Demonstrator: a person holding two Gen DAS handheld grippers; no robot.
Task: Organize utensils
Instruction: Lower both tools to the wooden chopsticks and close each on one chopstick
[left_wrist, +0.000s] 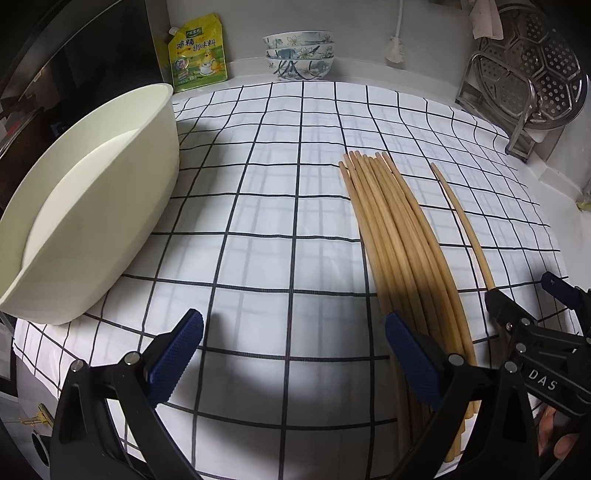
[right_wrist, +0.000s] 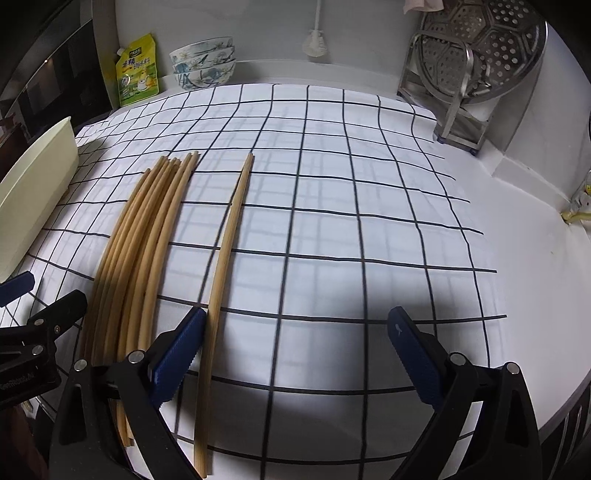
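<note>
Both my claws gape wide, gripping nothing: left gripper (left_wrist: 293, 345) beside chopstick bundle (left_wrist: 399, 236), right gripper (right_wrist: 297, 341) straddling separate chopstick pair (right_wrist: 225, 254).

Evenly and softly lit from above. Broad dark shadows low in both frames on the white black-gridded cloth (left_wrist: 280, 206). Sharp at centre; strongly bowed fisheye edges, black corners. Mild glare on the perforated steel steamer plate (right_wrist: 491, 48).

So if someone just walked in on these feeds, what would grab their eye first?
The bundle of wooden chopsticks fanned on the checked cloth, with a separated pair lying apart to its right. Next, the cream tub at the cloth's left edge. Both grippers, left and right, hover open and empty.
</note>
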